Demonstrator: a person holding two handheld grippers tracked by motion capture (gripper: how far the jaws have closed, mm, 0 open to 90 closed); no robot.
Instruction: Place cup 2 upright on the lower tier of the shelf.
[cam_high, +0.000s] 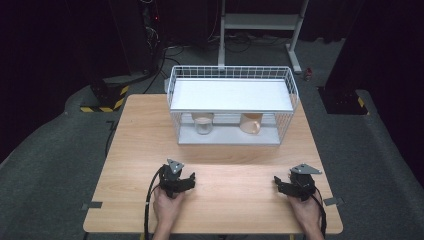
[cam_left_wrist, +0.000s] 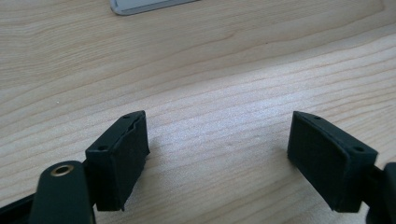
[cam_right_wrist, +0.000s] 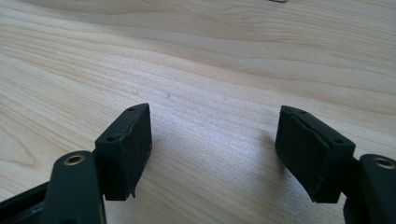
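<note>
Glasses are sitting on the lower shelf of the white wire rack at the far side of the counter: a clear glass upright on the left and a tinted glass to its right, apart from one another, both under the rack's flat white top. They are the things nearest the work, and both are resting well away from either hand. Nothing is being carried, touched or reached for, so the work is looking as if it is only at its starting point, with every move on the glasses remaining to be done. The left tongs are lying low over the near part of the counter, held in the person's left hand; in the left gripper view the jaws are standing roughly half apart with only bare wood between the pads. The right tongs are hovering near the right edge in the right hand, likewise gaping about halfway and gripping nothing. Both are pointing inward across bare wood, well short of the rack.
</note>
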